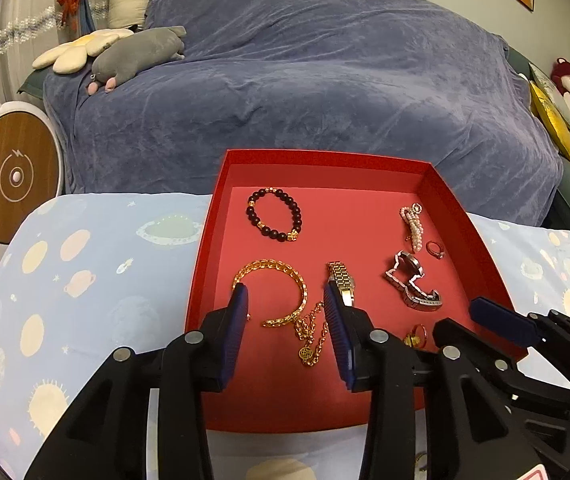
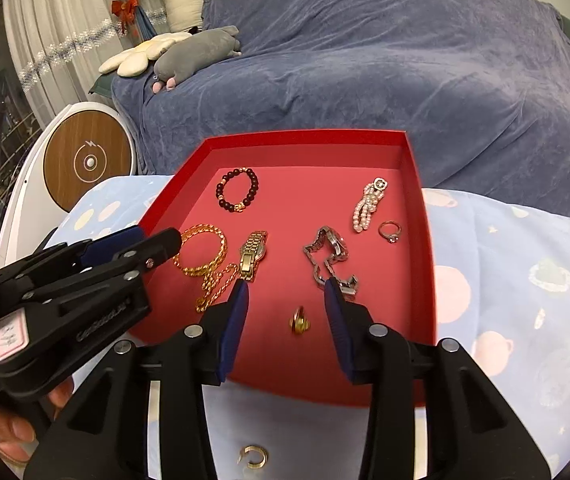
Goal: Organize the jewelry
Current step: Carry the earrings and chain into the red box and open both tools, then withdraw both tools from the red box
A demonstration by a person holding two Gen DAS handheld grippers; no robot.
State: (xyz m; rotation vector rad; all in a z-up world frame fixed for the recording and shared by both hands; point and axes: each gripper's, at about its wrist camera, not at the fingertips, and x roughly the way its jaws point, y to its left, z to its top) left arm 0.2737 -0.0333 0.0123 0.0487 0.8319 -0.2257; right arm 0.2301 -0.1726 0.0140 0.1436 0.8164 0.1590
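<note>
I hold both grippers low over the near half of the red tray (image 1: 441, 196), and both stand part open with nothing between the pads. The left gripper (image 1: 285, 292) has the gold bangle (image 1: 281, 276) and the gold chain (image 1: 311, 332) lying between its jaws, the gold watch (image 1: 341, 282) just behind its right finger. The right gripper (image 2: 285, 288) frames the small gold ring (image 2: 299, 320), which lies loose on the tray floor between the jaws and a little nearer me than the tips; the silver watch (image 2: 327, 254) lies just beyond the right fingertip, touching or nearly so. I judge the step in hand to be a pick of one small piece with each gripper. To do it well I would centre the ring between the pads before closing, keep the right finger off the silver watch band, and with the left take the bangle alone, since the chain overlaps it and may drag along. The beaded bracelet (image 1: 275, 214), pearl clip (image 2: 369, 206) and stone ring (image 2: 389, 231) lie well ahead of the jaws, out of the way. The tray's side walls stand close outside each gripper, and the two grippers sit near each other, so I would lift straight up. Another gold ring (image 2: 253, 456) lies on the patterned cloth (image 2: 505, 280) under the right gripper, outside the tray.
</note>
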